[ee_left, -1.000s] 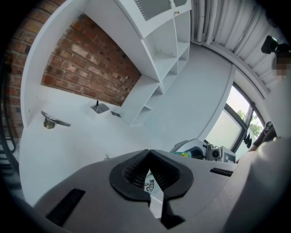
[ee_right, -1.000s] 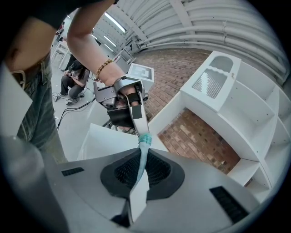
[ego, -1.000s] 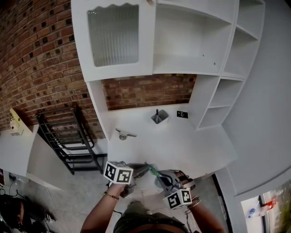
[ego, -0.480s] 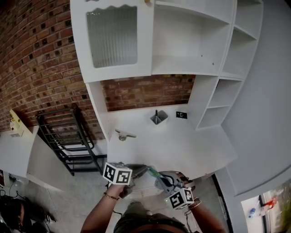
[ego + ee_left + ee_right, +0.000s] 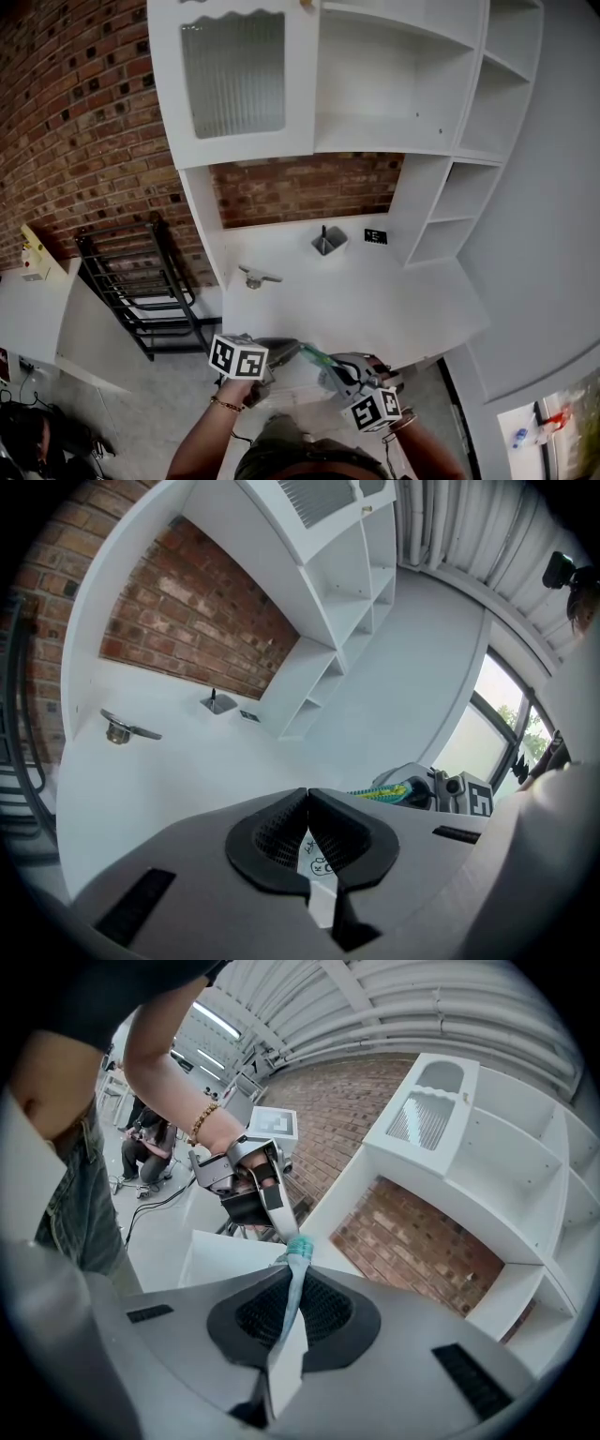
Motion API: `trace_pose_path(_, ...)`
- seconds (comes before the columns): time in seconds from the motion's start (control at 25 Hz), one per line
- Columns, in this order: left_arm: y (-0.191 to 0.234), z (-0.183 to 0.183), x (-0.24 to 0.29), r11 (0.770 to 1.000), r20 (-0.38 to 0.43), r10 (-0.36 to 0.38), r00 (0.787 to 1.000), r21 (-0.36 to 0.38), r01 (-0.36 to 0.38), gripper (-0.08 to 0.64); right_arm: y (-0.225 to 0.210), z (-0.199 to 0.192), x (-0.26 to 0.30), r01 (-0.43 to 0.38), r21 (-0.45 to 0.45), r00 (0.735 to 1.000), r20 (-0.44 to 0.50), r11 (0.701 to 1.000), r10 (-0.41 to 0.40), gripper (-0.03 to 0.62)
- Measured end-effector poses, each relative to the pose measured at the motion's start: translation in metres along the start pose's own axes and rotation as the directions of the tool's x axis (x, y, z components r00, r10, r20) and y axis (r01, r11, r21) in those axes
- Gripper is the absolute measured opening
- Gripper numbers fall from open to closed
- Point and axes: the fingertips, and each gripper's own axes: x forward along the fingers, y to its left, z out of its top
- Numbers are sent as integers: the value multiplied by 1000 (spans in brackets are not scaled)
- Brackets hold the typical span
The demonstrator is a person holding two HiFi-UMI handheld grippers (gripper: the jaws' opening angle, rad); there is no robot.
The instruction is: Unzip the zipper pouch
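Note:
Both grippers hold the zipper pouch (image 5: 307,363) in the air just off the white desk's near edge. It is pale and thin, with a green-teal zipper (image 5: 317,355). My left gripper (image 5: 279,352) is shut on a white printed piece of the pouch (image 5: 315,865), pinched between its black pads (image 5: 281,832). My right gripper (image 5: 339,373) is shut on the other end, where the pale fabric (image 5: 292,1309) runs up between the pads to the teal zipper end (image 5: 300,1246). In the right gripper view the left gripper (image 5: 272,1215) faces it closely. Which jaw holds the slider I cannot tell.
The white desk (image 5: 394,305) carries a grey pen cup (image 5: 325,242), a small black sign (image 5: 376,236) and a metal piece (image 5: 255,277). White shelves (image 5: 412,84) and a brick wall rise behind. A black rack (image 5: 141,281) stands at the left. People (image 5: 150,1138) sit far off.
The two grippers have drifted a little apart, the left one leftward and the right one rightward, with the pouch still held between them.

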Motion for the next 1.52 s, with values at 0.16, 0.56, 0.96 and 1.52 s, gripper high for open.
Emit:
trace_pose_path(0.16, 1, 1, -3, 1000, 17, -3, 1000, -1, 3, 3, -2, 1, -3, 7, 5, 1000, 8, 1000, -7, 6)
trace_pose_path(0.56, 3, -1, -5, 1000, 11, 2, 1000, -11, -2, 4, 1, -1, -4, 8, 0, 1000, 3, 1000, -8, 6)
trace_pose_path(0.96, 16, -5, -7, 999, 3, 39, 999, -19, -39, 3, 3, 2, -11, 3, -11, 1000, 8, 1000, -3, 6)
trace_pose_path(1.52, 31, -6, -17, 997, 9, 77, 997, -24, -77, 3, -8, -1, -16, 22, 33, 1000, 18, 999, -22, 6)
